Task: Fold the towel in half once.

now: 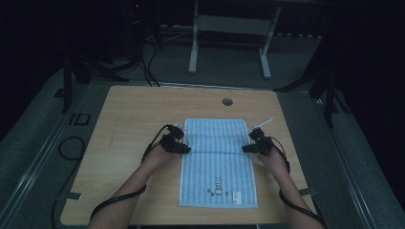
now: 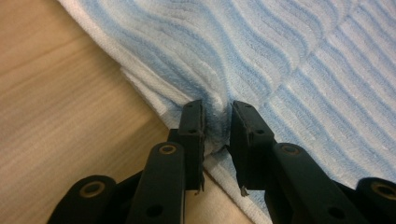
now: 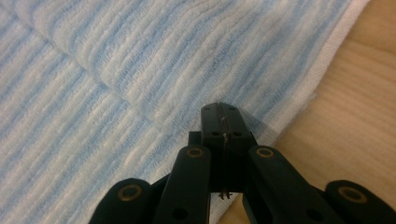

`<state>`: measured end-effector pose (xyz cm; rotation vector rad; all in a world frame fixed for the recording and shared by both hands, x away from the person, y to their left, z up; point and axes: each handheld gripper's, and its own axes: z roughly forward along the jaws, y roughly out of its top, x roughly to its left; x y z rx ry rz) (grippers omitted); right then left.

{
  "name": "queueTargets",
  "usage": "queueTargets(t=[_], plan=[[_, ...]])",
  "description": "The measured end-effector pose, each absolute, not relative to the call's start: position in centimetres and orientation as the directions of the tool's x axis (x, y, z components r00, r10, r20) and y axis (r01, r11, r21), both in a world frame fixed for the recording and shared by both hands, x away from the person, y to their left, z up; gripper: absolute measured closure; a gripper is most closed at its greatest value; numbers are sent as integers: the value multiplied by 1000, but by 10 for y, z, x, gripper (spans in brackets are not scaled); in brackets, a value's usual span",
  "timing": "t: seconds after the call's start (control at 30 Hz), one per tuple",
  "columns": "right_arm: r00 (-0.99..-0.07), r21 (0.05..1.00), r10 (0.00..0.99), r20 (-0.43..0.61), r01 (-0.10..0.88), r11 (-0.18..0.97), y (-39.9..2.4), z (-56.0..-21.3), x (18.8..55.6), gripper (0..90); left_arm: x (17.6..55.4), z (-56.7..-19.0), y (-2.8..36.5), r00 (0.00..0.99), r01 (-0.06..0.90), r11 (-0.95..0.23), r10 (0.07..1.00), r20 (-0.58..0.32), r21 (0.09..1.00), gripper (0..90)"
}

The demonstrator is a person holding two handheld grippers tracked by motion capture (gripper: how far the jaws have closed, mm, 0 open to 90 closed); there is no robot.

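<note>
A blue and white striped towel [image 1: 217, 162] lies flat on the wooden table [image 1: 138, 109], its far part folded back over the middle. A small rabbit motif [image 1: 218, 183] marks its near end. My left gripper [image 1: 186, 149] is at the towel's left edge by the fold line. In the left gripper view its jaws [image 2: 217, 112] stand a little apart, pinching a bunched ridge of towel [image 2: 280, 56]. My right gripper [image 1: 244, 149] is at the towel's right edge. In the right gripper view its jaws [image 3: 219, 109] are pressed together over the towel [image 3: 116, 70], and I see no fabric between them.
A round cable hole [image 1: 227, 101] sits in the table beyond the towel. Bare wood runs along both sides of the towel. Black cables trail from both grippers off the near edge. A white table frame [image 1: 193, 47] stands on the dark floor behind.
</note>
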<state>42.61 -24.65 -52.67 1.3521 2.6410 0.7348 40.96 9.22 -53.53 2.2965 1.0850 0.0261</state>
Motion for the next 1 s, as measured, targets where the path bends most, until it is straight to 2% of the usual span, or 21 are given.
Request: queueTargets(t=[0.17,0.3,0.43,0.57,0.6,0.73,1.0], plan=[[-631,448,763,138,727,520,-247,-523,420,871,403,-528,93,678,694,-518,704,-212,500,731],[-633,496,764,125,707,504,-253,-503,420,838,404,-511,103,670,699,-493,704,-235,518,703],[-621,525,778,91,694,492,-261,-486,428,804,414,-496,112,642,706,-466,739,-203,533,566],[-601,537,795,78,698,475,-266,-475,447,738,432,-485,114,618,705,-443,767,-174,554,493],[-601,537,795,78,698,475,-266,-475,447,738,432,-485,114,618,705,-443,767,-174,554,493],[-563,541,823,69,715,444,-265,-471,480,636,455,-483,105,626,657,-428,769,-132,621,493],[-539,501,840,70,747,438,-253,-488,513,573,486,-508,92,563,714,-422,821,-100,559,493]])
